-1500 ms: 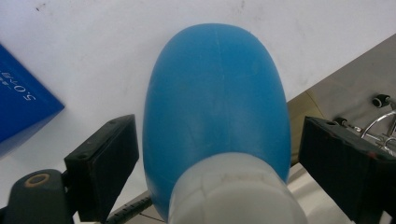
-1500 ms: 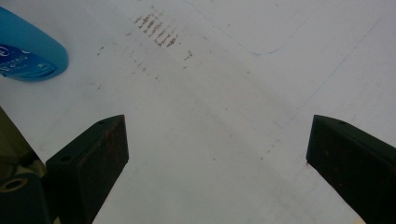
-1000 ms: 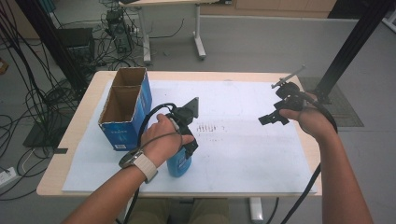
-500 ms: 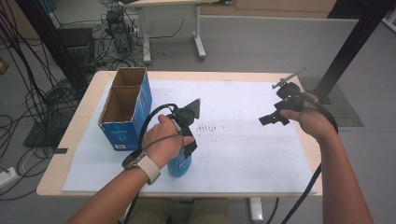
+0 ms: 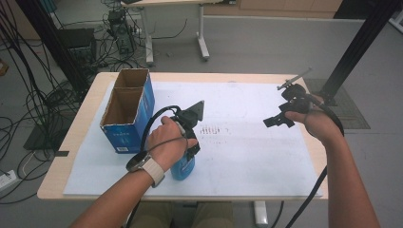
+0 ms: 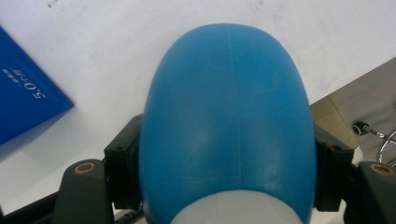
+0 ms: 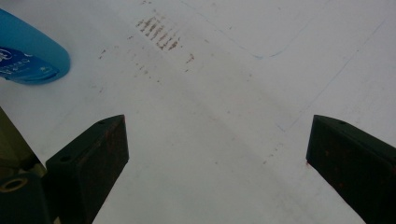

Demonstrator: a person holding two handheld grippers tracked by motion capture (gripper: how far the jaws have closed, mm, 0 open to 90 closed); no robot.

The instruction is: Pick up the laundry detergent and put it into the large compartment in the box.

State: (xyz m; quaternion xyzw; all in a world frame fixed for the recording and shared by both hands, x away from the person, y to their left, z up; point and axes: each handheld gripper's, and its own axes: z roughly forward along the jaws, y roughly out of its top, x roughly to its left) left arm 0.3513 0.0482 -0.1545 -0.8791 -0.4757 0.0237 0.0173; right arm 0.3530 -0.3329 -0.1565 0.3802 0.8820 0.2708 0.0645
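Note:
A blue bottle (image 5: 183, 167) with a pale lower band stands on the white sheet near the table's front edge. My left gripper (image 5: 187, 154) comes down on it from above. Its jaws have just been closing, and in the left gripper view both pads (image 6: 122, 163) press on the sides of the bottle (image 6: 224, 116). My right gripper (image 5: 278, 121) hovers over the right part of the sheet, well apart from the bottle. In the right gripper view, the right gripper (image 7: 215, 135) has its jaws spread wide over bare sheet, and the bottle (image 7: 28, 51) lies far off at upper left.
An open blue cardboard box (image 5: 126, 109) with two compartments stands at the left, close to the bottle. The white sheet (image 5: 247, 156) covers most of the table and has brown scuff marks (image 5: 214, 129) at its middle. Cables and a black post (image 5: 356, 47) surround the table.

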